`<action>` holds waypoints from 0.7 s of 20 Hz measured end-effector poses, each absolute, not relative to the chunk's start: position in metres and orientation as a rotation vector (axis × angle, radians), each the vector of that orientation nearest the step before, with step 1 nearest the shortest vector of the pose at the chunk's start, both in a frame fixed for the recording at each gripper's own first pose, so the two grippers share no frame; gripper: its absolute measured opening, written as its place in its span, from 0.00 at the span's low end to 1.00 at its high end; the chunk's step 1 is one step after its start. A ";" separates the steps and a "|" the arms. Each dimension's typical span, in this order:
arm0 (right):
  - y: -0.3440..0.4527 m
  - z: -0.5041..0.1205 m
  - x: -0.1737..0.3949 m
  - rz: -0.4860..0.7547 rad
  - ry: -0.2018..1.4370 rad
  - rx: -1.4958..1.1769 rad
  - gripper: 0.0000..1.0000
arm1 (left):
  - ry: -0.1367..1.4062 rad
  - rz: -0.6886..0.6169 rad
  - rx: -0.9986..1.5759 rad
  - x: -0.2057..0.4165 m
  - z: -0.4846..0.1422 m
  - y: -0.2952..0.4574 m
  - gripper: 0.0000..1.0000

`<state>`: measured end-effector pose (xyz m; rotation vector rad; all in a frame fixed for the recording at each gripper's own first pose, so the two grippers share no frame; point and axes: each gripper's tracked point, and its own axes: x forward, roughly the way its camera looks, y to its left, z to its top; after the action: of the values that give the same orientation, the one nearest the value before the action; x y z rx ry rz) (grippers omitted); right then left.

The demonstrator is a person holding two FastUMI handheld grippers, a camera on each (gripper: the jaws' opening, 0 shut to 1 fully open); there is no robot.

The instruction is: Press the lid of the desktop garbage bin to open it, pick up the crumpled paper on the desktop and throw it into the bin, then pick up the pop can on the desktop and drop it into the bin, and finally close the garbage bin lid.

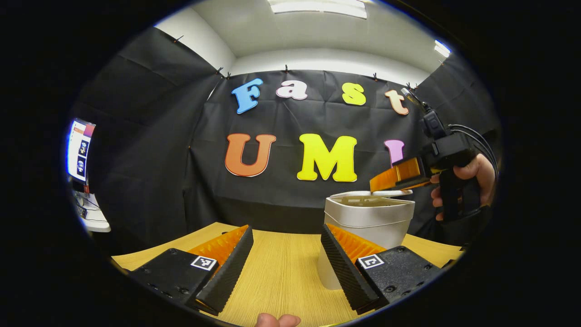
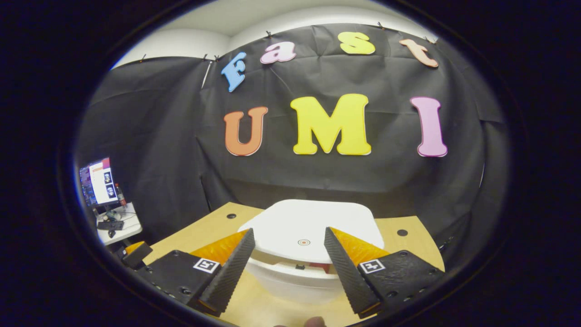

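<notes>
My light wooden table (image 1: 281, 272) with its fine straight grain carries a white plastic bin (image 1: 372, 227) standing upright at two o'clock. From my right gripper view the tabletop (image 2: 204, 227) shows dark round holes at ten and two o'clock of that bin (image 2: 290, 281).

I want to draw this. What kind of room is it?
Probably a recording booth: black cloth wall, a wooden table with a white bin, and a computer monitor on a side desk.

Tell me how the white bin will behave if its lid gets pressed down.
The bin looks like thin plastic, so probably light. It stands tall on the smooth table, so it may slide or tip. Its lid sits slightly raised and likely gives.
</notes>
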<state>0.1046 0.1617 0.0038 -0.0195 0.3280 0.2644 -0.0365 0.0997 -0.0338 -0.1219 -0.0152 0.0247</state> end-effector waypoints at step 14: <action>0.147 -0.024 0.111 0.193 0.321 -0.056 0.96 | -0.006 0.012 -0.137 -0.033 -0.040 0.097 0.96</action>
<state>0.1111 0.1474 -0.0237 -0.0564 0.3214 0.1927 -0.0327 0.0967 -0.0401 -0.1371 -0.0058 0.0116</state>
